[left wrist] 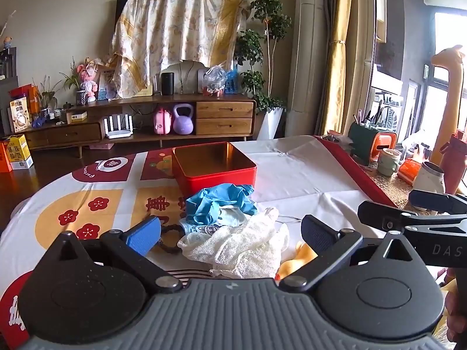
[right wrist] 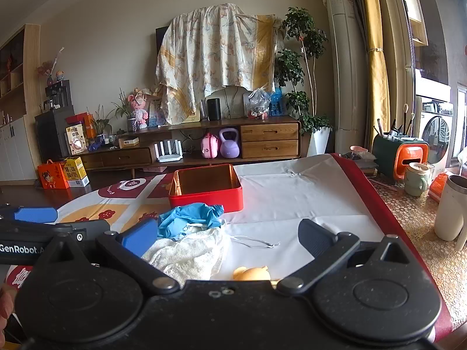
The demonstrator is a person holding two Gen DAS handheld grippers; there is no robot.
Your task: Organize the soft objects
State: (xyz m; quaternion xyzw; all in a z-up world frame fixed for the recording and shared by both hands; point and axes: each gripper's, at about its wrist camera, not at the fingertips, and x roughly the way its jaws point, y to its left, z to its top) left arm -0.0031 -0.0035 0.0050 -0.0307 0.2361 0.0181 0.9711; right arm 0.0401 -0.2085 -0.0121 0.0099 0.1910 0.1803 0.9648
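Both tools held low over the near table edge, tilted slightly down toward the pile.

Left gripper (left wrist: 230, 234): jaws spread as wide as they go, nothing between the pads. White gauze cloth (left wrist: 242, 248) sits centre frame just ahead of it, framed by the two fingers but untouched.

Right gripper (right wrist: 229, 237): likewise fully spread, empty. It shows at the right edge of the left view, alongside the other tool, apart from it.

Soft things heaped together mid-frame: blue glove (left wrist: 217, 201) on top at the far side, leaning against the front wall of the red tin (left wrist: 216, 175); a pale printed cloth (left wrist: 224, 221) under it; gauze nearest the camera. A yellow rubber duck (right wrist: 252, 273) lies to the lower right of the gauze, partly hidden behind the tool body. A dark bead bracelet (left wrist: 167, 237) lies just left of the pile.

Tin is open and looks empty, directly behind the heap, so likely the destination; short carry, straight ahead.

Room to move: bare white tablecloth (right wrist: 292, 201) right of the pile gives clear approach. Red border of the cloth marks the edge at right; mugs and a pen holder (right wrist: 388, 157) stand beyond it, well apart. Thin white strings trail off the cloths to the right and might snag.
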